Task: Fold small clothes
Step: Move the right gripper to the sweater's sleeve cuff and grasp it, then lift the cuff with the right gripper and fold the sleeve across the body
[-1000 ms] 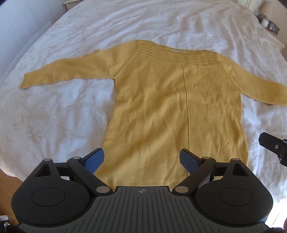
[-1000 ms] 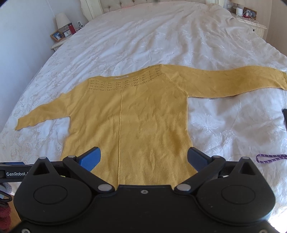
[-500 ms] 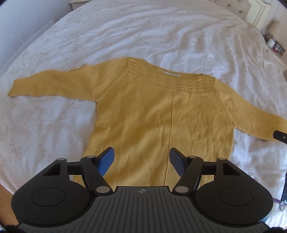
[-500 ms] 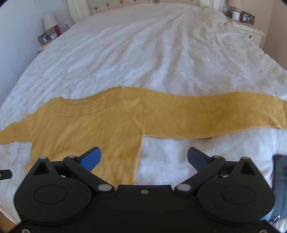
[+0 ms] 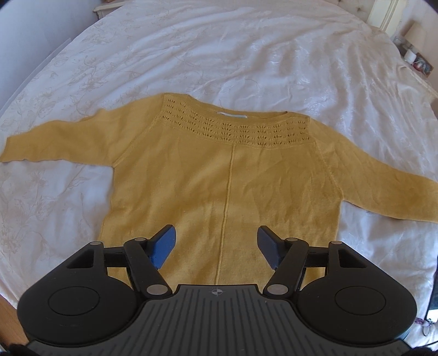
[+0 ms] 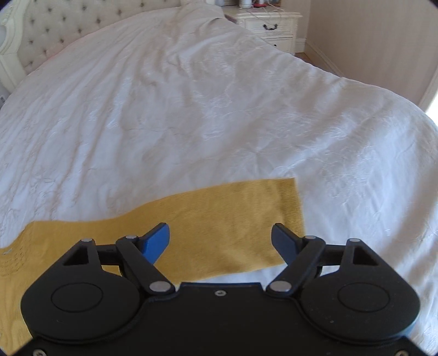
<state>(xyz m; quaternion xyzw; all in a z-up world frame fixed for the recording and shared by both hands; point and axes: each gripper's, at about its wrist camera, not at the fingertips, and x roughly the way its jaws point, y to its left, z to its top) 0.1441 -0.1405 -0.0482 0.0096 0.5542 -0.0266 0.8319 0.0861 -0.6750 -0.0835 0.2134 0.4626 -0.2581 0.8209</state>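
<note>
Mustard sweater (image 5: 227,189) spread flat, front up, on white bedspread (image 5: 246,60); neckline toward the headboard, hem toward the camera, both sleeves out sideways. Left gripper (image 5: 216,243) poised over the lower body of the garment, jaws wide apart and empty, straddling the centre seam (image 5: 228,191). Right gripper (image 6: 219,241) poised over the right sleeve (image 6: 219,219), jaws likewise wide and empty, blue pad (image 6: 156,241) above knit, opposite finger near the cuff (image 6: 297,205).

Governing relation: long axis of the right sleeve running crosswise to the right gripper's fingers, cuff end lying to the right and slightly ahead of the jaws; right gripper plainly the nearer tool for that sleeve, left gripper well apart from it. Probable next step, judged from this layout: seizing the sleeve near the cuff and carrying it inward across the body.

Left wrist view: whole garment, both sleeves, eyelet yoke (image 5: 238,128); right cuff cut off at the frame edge. Right wrist view: cuff edge in full, tufted headboard (image 6: 41,41) and nightstand (image 6: 271,24) beyond; body of the garment almost wholly out of frame. Height of either gripper above the cloth hard to gauge; contact apparently absent.
</note>
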